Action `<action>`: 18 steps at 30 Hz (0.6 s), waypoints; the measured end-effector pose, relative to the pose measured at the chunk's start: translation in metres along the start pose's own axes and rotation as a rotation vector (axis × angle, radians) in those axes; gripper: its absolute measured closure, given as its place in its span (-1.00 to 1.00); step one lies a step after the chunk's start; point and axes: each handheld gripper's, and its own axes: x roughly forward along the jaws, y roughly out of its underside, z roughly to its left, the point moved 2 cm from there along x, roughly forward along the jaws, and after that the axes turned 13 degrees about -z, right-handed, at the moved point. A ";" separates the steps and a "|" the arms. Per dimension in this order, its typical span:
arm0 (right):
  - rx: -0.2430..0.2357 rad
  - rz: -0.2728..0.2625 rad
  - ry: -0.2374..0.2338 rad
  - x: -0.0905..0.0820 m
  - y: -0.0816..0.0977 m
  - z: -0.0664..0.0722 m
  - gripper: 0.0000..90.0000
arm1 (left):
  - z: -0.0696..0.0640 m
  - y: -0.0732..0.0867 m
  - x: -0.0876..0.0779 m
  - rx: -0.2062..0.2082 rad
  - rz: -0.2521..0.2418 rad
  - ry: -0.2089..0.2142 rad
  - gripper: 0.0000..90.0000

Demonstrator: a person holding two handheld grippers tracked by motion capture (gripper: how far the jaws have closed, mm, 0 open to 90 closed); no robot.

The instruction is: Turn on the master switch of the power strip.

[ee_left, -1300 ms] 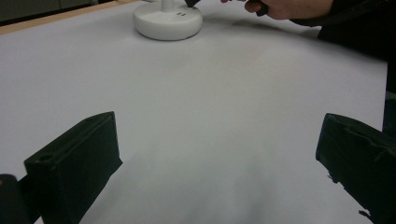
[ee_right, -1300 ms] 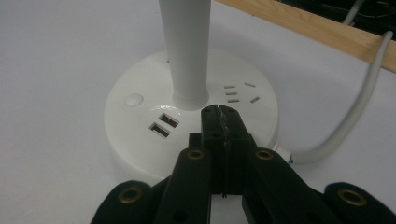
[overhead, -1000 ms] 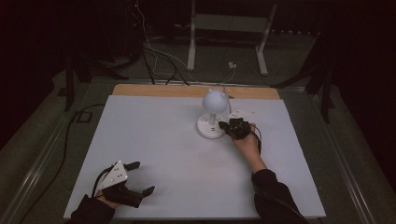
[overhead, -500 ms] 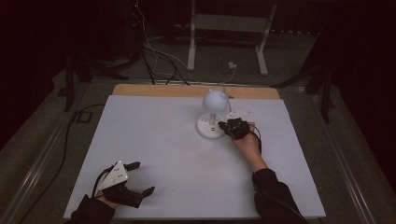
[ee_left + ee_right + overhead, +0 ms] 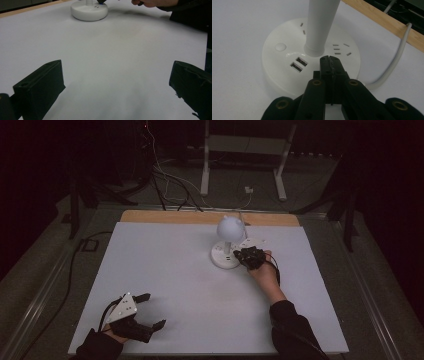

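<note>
My right hand-held gripper, jaws closed on nothing, hovers over the lamp base just short of its stem; I judge a button-press comes next; my left hand-held gripper rests wide open, empty.

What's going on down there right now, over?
Right gripper shut, tips over white lamp base by its stem. Left gripper open, holding nothing, near table edge. Nothing in the way.

- L gripper: black jaws, grey three-cornered plate, black cable
- R gripper: black, brass-coloured screw holes
- Both sleeves dark
</note>
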 end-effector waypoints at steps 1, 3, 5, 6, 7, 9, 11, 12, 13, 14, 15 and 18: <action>-0.002 0.002 0.000 0.000 0.000 0.000 1.00 | 0.000 0.000 0.000 -0.001 0.000 0.000 -0.99; -0.009 0.008 0.001 0.001 0.000 0.001 1.00 | 0.000 0.000 0.000 0.001 -0.001 0.001 -1.00; -0.016 0.020 0.006 0.001 -0.001 0.001 1.00 | 0.000 0.000 0.000 0.001 -0.002 0.001 -1.00; -0.014 0.022 0.005 0.001 -0.002 0.001 1.00 | 0.000 0.000 0.000 0.000 -0.001 0.001 -1.00; -0.016 0.023 0.005 0.001 -0.002 0.001 1.00 | 0.000 0.000 0.000 0.001 -0.002 0.001 -0.99; -0.026 0.030 0.010 0.002 -0.002 0.002 1.00 | -0.001 0.000 0.000 0.002 -0.003 0.002 -1.00; -0.039 0.037 0.017 0.002 -0.002 0.004 1.00 | -0.001 0.000 0.000 0.003 -0.003 0.003 -0.99; -0.044 0.036 0.023 0.002 -0.002 0.004 1.00 | -0.001 0.000 0.000 0.003 -0.003 0.002 -0.99; -0.056 0.039 0.027 0.002 -0.003 0.005 1.00 | -0.001 0.000 0.000 0.004 -0.003 0.003 -1.00; -0.053 0.037 0.025 0.002 -0.003 0.005 1.00 | 0.000 0.000 0.000 0.005 -0.003 0.002 -0.99; -0.052 0.036 0.023 0.002 -0.003 0.004 1.00 | 0.000 0.000 0.000 0.003 -0.004 0.002 -1.00; -0.052 0.038 0.022 0.002 -0.003 0.004 1.00 | 0.000 0.000 0.000 0.002 -0.005 0.000 -0.99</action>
